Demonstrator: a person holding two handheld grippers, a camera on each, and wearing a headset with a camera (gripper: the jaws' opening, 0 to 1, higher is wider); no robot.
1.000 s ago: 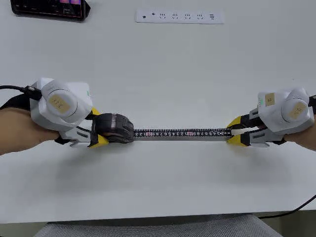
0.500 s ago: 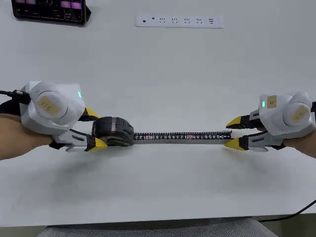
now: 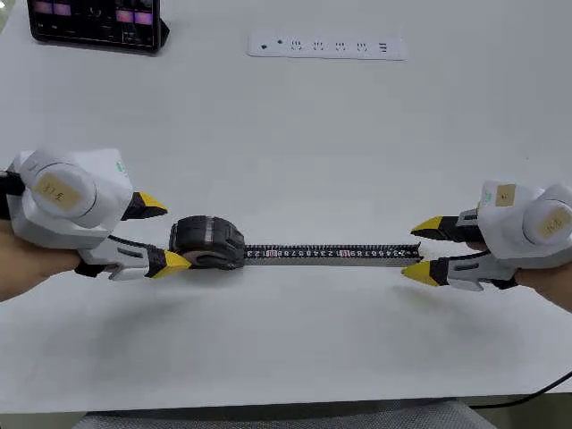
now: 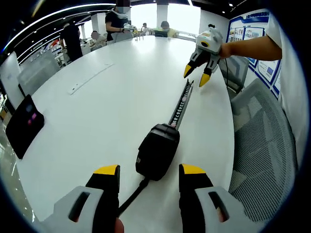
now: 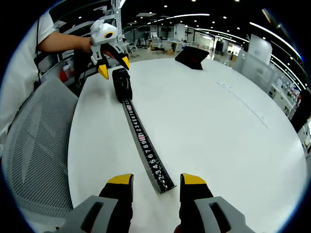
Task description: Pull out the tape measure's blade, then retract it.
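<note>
Left gripper [image 3: 168, 234] being held wide open, nothing clamped; black rounded tape measure case [image 3: 207, 242] lying on white table [image 3: 295, 134] just ahead of yellow tips. Right gripper [image 3: 410, 250] also being held open, empty; free end of flat black numbered blade [image 3: 331, 254], drawn out across table, resting just before its tips.

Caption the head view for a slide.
Tape measure, blade extended, on table between open left hand-held gripper and open right hand-held gripper.

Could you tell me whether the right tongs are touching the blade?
Apart. The right gripper view shows the blade lying between the open right tongs, with bare table on either side of its end.
</note>
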